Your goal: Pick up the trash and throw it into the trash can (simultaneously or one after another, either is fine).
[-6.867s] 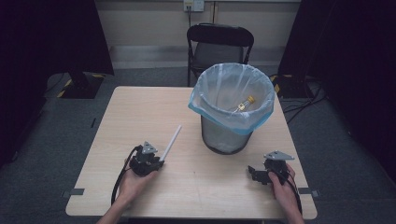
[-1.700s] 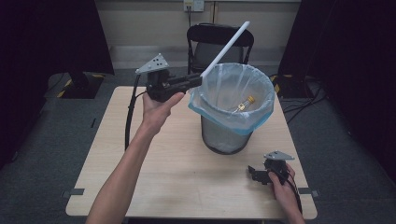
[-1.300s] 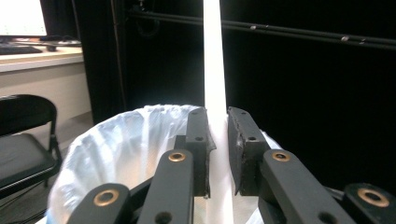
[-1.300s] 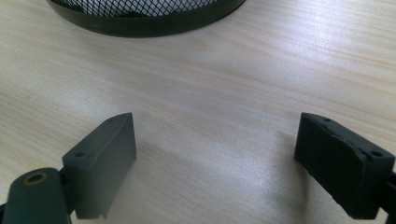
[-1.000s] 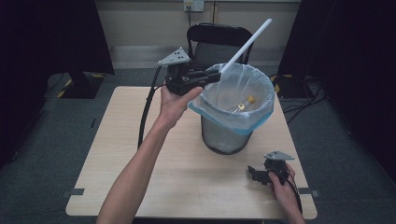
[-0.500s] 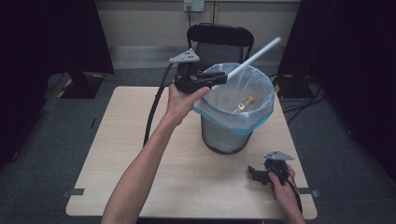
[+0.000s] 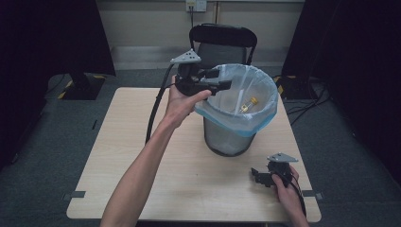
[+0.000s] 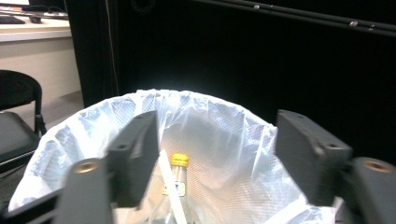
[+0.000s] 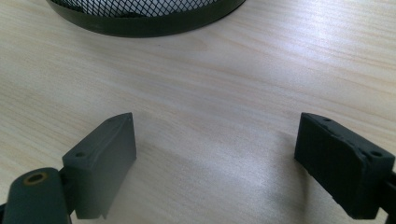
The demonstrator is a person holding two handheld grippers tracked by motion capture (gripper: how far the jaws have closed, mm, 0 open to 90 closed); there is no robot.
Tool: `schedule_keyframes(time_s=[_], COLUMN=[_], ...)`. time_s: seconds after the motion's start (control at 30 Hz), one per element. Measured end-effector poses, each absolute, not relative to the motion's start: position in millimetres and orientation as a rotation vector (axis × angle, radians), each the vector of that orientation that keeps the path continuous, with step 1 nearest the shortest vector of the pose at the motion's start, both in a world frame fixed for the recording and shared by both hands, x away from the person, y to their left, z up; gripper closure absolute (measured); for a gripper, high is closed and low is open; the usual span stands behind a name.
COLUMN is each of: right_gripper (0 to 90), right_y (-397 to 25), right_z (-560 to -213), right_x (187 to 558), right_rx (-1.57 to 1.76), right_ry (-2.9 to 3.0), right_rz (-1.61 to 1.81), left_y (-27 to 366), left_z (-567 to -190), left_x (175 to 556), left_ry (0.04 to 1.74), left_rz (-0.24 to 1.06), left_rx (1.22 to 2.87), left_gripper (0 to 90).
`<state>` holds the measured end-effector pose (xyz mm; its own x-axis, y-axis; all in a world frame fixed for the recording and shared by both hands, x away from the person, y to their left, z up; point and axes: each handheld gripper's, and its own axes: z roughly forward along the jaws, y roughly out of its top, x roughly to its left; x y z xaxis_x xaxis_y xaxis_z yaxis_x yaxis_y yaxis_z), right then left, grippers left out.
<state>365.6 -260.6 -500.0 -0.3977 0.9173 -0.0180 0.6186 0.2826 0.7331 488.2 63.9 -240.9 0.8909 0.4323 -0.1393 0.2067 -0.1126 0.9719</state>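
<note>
A black mesh bin (image 7: 231,139) lined with a pale blue bag (image 7: 265,111) stands on the wooden table (image 7: 137,137). Inside it lie a small bottle with a yellow cap (image 7: 249,103) (image 8: 178,175) and a white straw (image 8: 170,192) (image 7: 242,93). My left gripper (image 7: 221,80) (image 8: 217,156) hovers over the bin's left rim, open, with nothing between its jaws. My right gripper (image 7: 257,176) (image 9: 215,163) rests low on the table to the right front of the bin, open and holding nothing; the bin's base (image 9: 149,18) lies just ahead of it.
A black chair (image 7: 222,42) stands behind the table, close to the bin. The left gripper's cable (image 7: 156,109) hangs down to the table's left half. Dark curtains close off both sides.
The left gripper, which held the white straw raised over the bin, has opened. The straw has dropped into the bag. The right gripper has not moved.
</note>
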Motion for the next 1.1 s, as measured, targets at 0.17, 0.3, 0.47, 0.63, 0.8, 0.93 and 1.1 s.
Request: schedule_keyframes(time_s=[0.17, 0.3, 0.47, 0.63, 0.8, 0.93, 1.1], right_gripper=[11.8, 11.8, 11.8, 11.8, 11.8, 11.8, 11.8], right_y=[-260.6, -260.5, -260.6, -260.6, -260.6, -260.6, -260.5], right_z=[-500.1, -500.1, -500.1, -500.1, -500.1, -500.1, -500.1], right_x=[365.6, 365.6, 365.6, 365.6, 365.6, 365.6, 365.6], right_rx=[1.378, 1.378, 1.377, 1.377, 1.376, 1.376, 1.378], right_ry=[2.118, 2.118, 2.118, 2.118, 2.118, 2.118, 2.117], right_rz=[0.910, 0.910, 0.910, 0.910, 0.910, 0.910, 0.910], left_y=[64.9, 67.7, 76.8, 85.5, 103.1, 109.5, 124.4], left_z=[-241.5, -241.5, -240.9, -243.0, -247.5, -247.7, -247.6], left_x=[488.0, 487.5, 485.7, 486.8, 488.0, 487.4, 485.3], left_ry=[0.497, 0.507, 0.514, 0.528, 0.544, 0.562, 0.583], left_rz=[0.199, 0.210, 0.225, 0.243, 0.249, 0.275, 0.326], left_rx=[1.688, 1.703, 1.685, 1.685, 1.654, 1.666, 1.664], left_gripper=[20.2, 16.0, 15.7, 16.1, 16.4, 21.3, 22.2])
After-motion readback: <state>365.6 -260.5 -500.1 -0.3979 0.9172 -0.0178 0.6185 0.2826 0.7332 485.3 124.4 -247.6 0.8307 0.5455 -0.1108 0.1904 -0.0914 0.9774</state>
